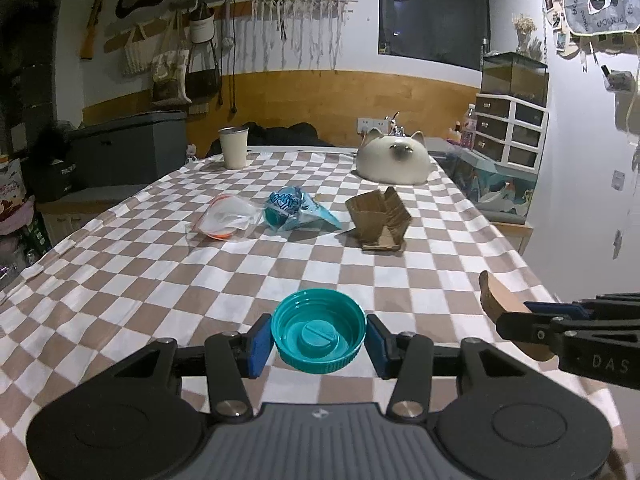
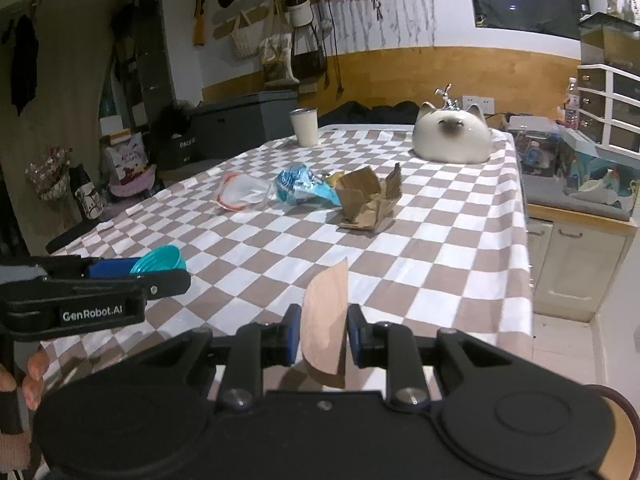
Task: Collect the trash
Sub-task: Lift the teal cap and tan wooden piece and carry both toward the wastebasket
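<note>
The left tool [image 1: 319, 338] grips a round teal plastic lid [image 1: 319, 336], hollow side up, between its blue pads above the brown-and-white checked cloth of the bench [image 1: 160, 280]. At the right edge the right tool [image 1: 520, 318] holds a curved brown cardboard scrap [image 1: 496, 294]. Farther off lie a clear plastic bag with orange trim [image 1: 228, 218], a crumpled blue wrapper [image 1: 292, 210] and a torn cardboard box [image 1: 378, 216], well apart from a cream cup [image 1: 233, 146] and a white cat-shaped ceramic [image 1: 394, 158].

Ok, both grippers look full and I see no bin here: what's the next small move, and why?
Probably carry both pieces off the table to wherever trash goes. The left gripper is clamped on the teal lid, the right gripper on a brown cardboard scrap, so neither can take the crumpled cardboard box or blue wrapper.
</note>
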Tool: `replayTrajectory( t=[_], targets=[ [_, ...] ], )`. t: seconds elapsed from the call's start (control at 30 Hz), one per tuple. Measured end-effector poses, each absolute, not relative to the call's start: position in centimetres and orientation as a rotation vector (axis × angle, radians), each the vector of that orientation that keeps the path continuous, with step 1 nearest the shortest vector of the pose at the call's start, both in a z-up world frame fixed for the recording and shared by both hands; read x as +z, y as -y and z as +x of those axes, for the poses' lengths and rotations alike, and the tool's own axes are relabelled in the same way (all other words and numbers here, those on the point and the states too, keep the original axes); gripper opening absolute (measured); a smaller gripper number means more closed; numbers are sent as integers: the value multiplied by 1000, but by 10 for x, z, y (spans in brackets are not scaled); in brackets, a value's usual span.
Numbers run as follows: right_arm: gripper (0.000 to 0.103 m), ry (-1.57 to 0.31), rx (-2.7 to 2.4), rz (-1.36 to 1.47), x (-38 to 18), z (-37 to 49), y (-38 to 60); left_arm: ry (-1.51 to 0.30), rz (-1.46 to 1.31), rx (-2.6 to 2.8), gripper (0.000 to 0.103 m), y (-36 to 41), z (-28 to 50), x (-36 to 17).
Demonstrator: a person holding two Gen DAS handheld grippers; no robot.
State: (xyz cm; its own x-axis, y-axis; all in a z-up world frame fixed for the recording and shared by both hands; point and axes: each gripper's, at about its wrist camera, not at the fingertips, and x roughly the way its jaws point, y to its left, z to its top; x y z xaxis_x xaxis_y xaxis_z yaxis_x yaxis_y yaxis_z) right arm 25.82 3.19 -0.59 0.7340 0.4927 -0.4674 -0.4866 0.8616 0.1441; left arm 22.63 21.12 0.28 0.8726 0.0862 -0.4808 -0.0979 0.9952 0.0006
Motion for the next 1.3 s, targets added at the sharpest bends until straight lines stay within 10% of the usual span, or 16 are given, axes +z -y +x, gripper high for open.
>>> replayTrajectory(
  t=[1.3],
  targets=[
    [25, -425, 271, 141, 0, 178, 186, -435, 21, -155, 50, 6, 198, 14]
  ],
)
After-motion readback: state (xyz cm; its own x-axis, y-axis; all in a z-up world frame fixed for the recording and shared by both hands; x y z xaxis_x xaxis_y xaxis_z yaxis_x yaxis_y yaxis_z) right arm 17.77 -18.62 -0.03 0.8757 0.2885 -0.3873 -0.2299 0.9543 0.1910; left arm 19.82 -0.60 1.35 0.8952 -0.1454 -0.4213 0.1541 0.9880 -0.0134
